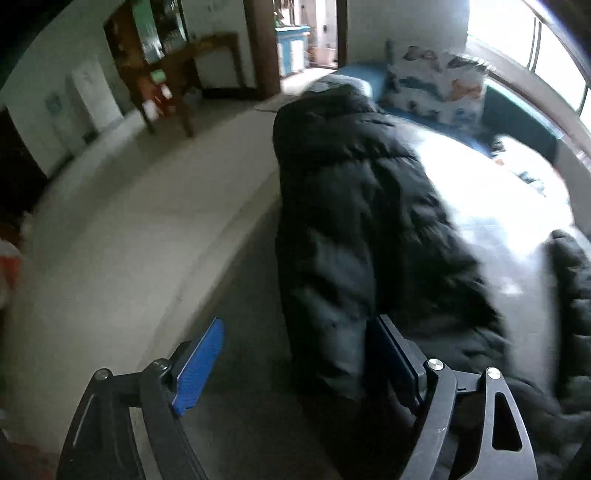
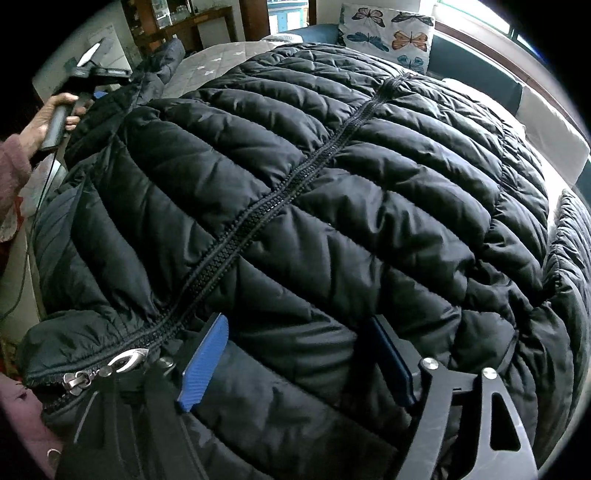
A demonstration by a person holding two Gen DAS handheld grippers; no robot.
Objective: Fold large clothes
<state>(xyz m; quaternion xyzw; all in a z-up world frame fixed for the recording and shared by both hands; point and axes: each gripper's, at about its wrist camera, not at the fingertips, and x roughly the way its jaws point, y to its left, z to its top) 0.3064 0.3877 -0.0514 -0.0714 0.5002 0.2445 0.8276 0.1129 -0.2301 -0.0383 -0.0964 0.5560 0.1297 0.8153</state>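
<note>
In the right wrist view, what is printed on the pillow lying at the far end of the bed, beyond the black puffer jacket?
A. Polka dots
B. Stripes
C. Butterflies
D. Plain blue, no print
C: the white pillow beyond the black puffer jacket shows several butterflies in teal, orange and dark tones.

A padded jacket (image 2: 314,206) lies spread across the bed (image 2: 221,50), its zipper (image 2: 280,199) running from the near left corner toward the far right. A butterfly pillow (image 2: 388,35) stands at the bed's far edge, behind the jacket. The right tool (image 2: 299,365) sits over the jacket's near edge; the left tool (image 2: 98,74) is at the bed's left edge beside a sleeve (image 2: 162,62).
</note>
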